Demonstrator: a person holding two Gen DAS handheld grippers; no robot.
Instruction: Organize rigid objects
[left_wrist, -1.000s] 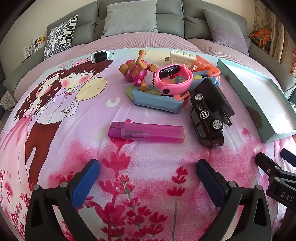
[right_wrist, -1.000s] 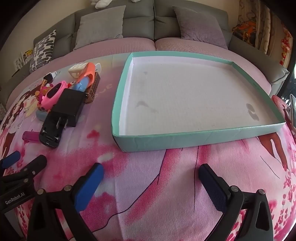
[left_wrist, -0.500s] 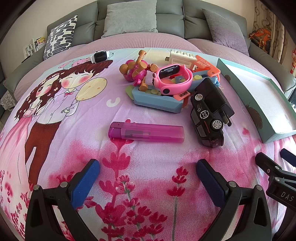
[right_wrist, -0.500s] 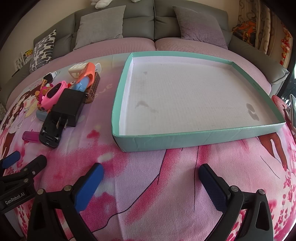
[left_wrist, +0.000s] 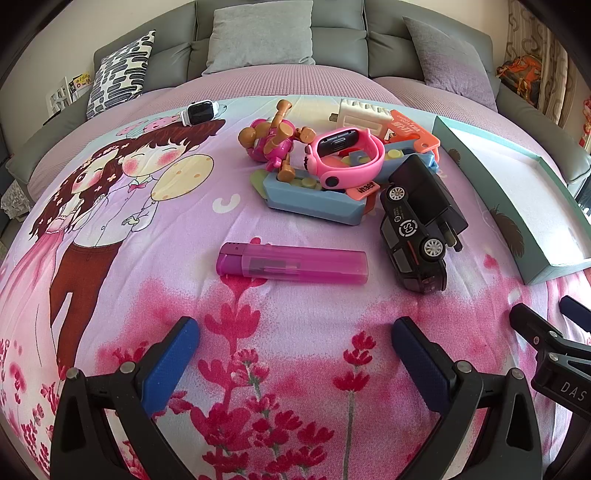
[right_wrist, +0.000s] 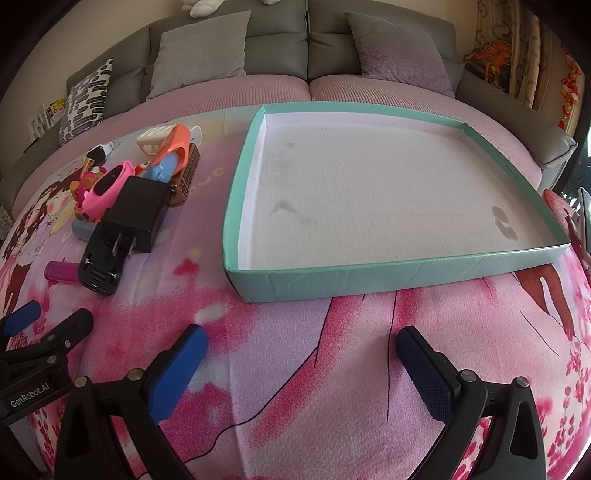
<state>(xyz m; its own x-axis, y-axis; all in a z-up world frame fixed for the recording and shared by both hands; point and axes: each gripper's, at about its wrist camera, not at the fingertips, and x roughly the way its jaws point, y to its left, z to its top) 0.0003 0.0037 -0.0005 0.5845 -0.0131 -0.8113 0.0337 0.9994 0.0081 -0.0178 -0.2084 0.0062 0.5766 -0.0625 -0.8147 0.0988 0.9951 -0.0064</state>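
Note:
A magenta lighter (left_wrist: 293, 264) lies flat on the bedspread just ahead of my open left gripper (left_wrist: 295, 350). To its right a black toy car (left_wrist: 412, 236) lies on its side under a black plug adapter (left_wrist: 428, 192). Behind them sits a heap: pink watch (left_wrist: 347, 157), blue case (left_wrist: 314, 197), toy figure (left_wrist: 271, 142), white charger (left_wrist: 364, 112), orange tag (left_wrist: 413, 129). The shallow teal box (right_wrist: 406, 273) holds nothing and lies in front of my open right gripper (right_wrist: 301, 354). The adapter (right_wrist: 136, 218) and lighter (right_wrist: 61, 271) show left of it.
A white smartwatch (left_wrist: 199, 110) lies apart at the back left of the printed bedspread. Grey sofa cushions (left_wrist: 258, 35) and a patterned pillow (left_wrist: 120, 74) line the far edge. The other gripper's tip (right_wrist: 48, 332) shows low on the left in the right wrist view.

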